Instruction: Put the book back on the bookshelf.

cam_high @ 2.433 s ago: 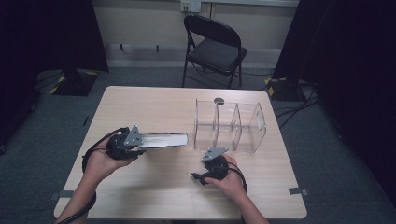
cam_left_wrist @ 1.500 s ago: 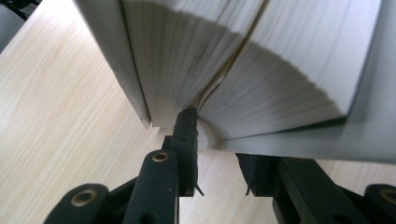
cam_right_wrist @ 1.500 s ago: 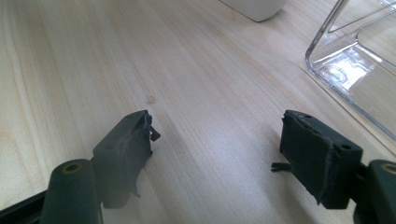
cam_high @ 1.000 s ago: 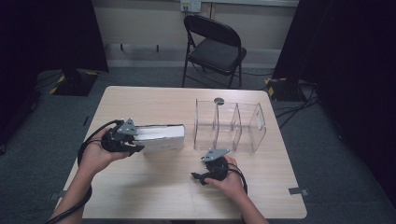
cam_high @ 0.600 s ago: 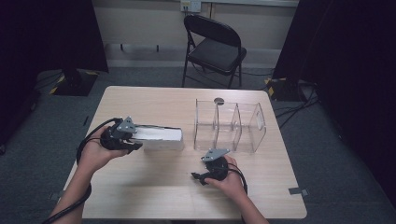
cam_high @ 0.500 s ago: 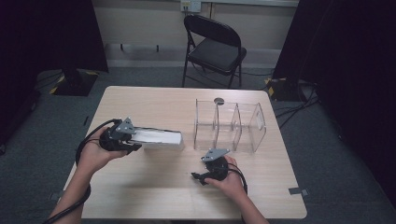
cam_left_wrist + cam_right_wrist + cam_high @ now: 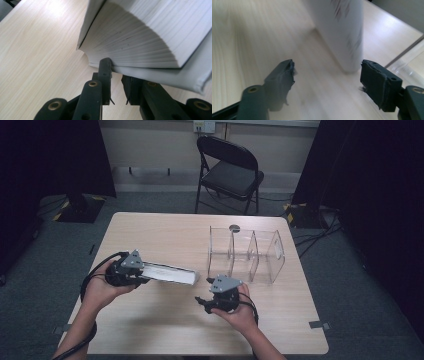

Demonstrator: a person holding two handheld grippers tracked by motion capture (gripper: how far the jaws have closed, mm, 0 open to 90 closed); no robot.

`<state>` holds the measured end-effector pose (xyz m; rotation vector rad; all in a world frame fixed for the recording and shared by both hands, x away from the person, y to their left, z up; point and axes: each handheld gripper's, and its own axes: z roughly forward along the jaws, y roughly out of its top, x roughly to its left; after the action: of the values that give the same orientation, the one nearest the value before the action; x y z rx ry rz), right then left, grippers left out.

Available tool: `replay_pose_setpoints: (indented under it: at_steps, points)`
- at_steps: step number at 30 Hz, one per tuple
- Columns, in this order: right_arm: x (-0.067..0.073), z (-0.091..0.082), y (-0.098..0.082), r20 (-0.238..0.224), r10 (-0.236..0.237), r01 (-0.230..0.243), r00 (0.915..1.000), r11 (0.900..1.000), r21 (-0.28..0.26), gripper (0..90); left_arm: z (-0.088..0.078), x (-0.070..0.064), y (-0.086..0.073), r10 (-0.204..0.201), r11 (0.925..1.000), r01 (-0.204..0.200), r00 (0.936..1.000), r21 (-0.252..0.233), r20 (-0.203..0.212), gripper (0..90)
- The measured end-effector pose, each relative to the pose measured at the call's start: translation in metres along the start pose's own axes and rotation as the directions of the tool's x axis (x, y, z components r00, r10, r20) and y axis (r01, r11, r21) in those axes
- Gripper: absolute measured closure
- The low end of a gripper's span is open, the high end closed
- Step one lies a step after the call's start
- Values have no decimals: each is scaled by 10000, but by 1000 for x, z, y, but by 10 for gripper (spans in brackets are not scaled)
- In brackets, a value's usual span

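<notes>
A white book [image 7: 170,274] lies slanted on the table's left half, its far end towards the right hand. My left gripper [image 7: 145,272] is at its near end. In the left gripper view the jaws [image 7: 116,72] are shut on the book's lower cover, with the pages [image 7: 140,37] fanned above them. My right gripper [image 7: 202,301] is held just off the table in front of the clear rack and points left at the book's far end. Its jaws [image 7: 327,70] stand open and have just closed a little, with nothing between them. The book's end [image 7: 342,30] is blurred ahead.
A clear acrylic rack [image 7: 247,255] with several upright dividers stands on the right half of the wooden table [image 7: 160,230]. A small dark disc [image 7: 234,227] lies behind it. A black folding chair [image 7: 227,170] stands beyond the far edge. The rack's edge [image 7: 409,65] is beside the right jaw.
The book in my left gripper has turned flatter and its far end has swung towards the table's front. My right gripper has lifted slightly. The left hand has stayed in place.
</notes>
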<state>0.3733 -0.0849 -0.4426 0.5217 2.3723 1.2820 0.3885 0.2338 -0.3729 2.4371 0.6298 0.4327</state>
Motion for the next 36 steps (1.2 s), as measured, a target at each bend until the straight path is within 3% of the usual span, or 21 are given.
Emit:
replay_pose_setpoints:
  at_steps: [2,4,5,7,9,10,12,13,15,18,19,22,23,25,28,30,36]
  points:
    - [-4,0,12,143,-415,419,9990,9988,-268,232,0,-1,1,107,9998,-105,9999,180,-86,776]
    - [-7,1,24,82,-524,528,9986,9975,-479,234,2,-3,1,10,10000,-11,9999,-30,-136,775]
    - [-7,1,30,293,-781,794,9965,9957,-475,238,2,-2,1,53,10000,-53,10000,-44,-12,775]
    - [-9,4,39,129,-907,912,9958,9944,-540,232,1,-4,2,75,10000,-75,10000,-13,3,771]
    - [-7,9,46,157,-1472,1477,9890,9883,-377,249,1,-3,3,138,9999,-138,9999,17,80,769]
    - [-7,10,48,161,-1507,1511,9884,9881,-272,244,1,-3,3,206,9998,-206,9998,21,15,770]
    - [-6,13,51,10,-1619,1619,9868,9863,-312,290,1,-3,3,247,9997,-248,9996,80,94,770]
    - [-5,14,53,-49,-1793,1791,9838,9834,-307,340,2,-3,2,145,9999,-145,9999,-47,24,771]
    - [-2,15,57,-249,-2140,2133,9765,9766,-264,410,2,-3,2,245,9996,-244,9997,172,-74,773]
    - [-1,17,63,-445,-2534,2539,9663,9672,61,442,3,-1,-2,-56,9998,56,10000,-167,-15,742]
    - [0,18,64,-451,-2758,2765,9602,9609,114,449,4,0,-4,-204,9994,204,9998,-277,-23,702]
    - [2,19,69,-540,-2944,2964,9542,9544,352,456,5,3,-11,-656,9971,641,9973,-413,-339,590]
    - [2,19,70,-582,-2901,2929,9552,9551,457,458,7,4,-14,-1034,9933,1016,9941,-543,-321,509]
    - [-1,19,72,-632,-2772,2805,9587,9585,509,460,7,5,-19,-1144,9925,1123,9925,-489,-422,447]
    - [-7,17,76,-850,-2356,2410,9681,9687,598,464,12,5,-29,-1604,9856,1567,9853,-631,-584,309]
    - [-11,14,78,-1040,-2073,2150,9727,9742,687,467,17,4,-36,-1903,9796,1856,9800,-769,-590,265]
    - [-25,8,81,-1573,-1015,1144,9823,9906,753,477,37,-4,-55,-2144,9758,2129,9764,-493,-269,228]
